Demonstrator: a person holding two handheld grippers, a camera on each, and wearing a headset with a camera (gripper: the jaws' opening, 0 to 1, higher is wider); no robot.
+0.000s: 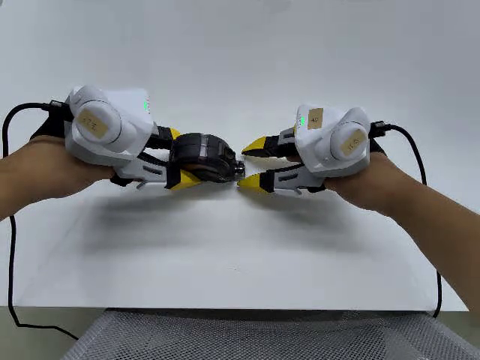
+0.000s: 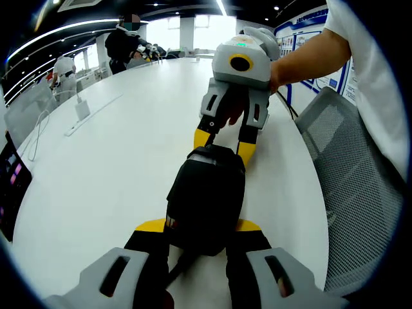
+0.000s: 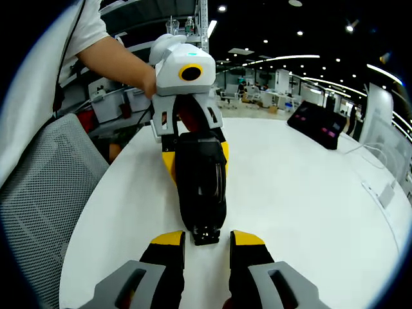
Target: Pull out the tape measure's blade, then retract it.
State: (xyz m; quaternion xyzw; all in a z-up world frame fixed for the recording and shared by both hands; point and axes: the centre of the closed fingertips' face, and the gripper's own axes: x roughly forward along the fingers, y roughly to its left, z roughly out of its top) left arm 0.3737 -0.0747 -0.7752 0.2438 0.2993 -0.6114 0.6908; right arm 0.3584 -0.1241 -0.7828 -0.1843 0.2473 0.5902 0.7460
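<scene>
Squarely in the middle of the head view, held off the white table (image 1: 225, 255) with a soft shadow (image 1: 172, 206) beneath: the black tape measure (image 1: 201, 157). Clamped by the left gripper (image 1: 182, 156), yellow tips pressed against opposite sides of the rounded case, mouth of the case turned toward the other tool. Facing it tip to tip from the other side, the right gripper (image 1: 247, 165), jaws apart and gripping nothing. Between those two yellow tips, as seen in the right gripper view, the small tab (image 3: 206, 235) at the end of the blade, sitting right at the mouth of the case, near both tips, with a sliver of table showing on either side. Along the left gripper's own jaws, in the left gripper view, the dark case wedged tight between them, and the right gripper just past its far end. Behind the tools, the left hand (image 1: 56, 169) and the right hand (image 1: 360, 184), each wrapped around a white housing. Off to the side, a black cable (image 1: 10, 225) trailing down past the table's edge, and at the near edge a grey mesh chair (image 1: 262, 337).
</scene>
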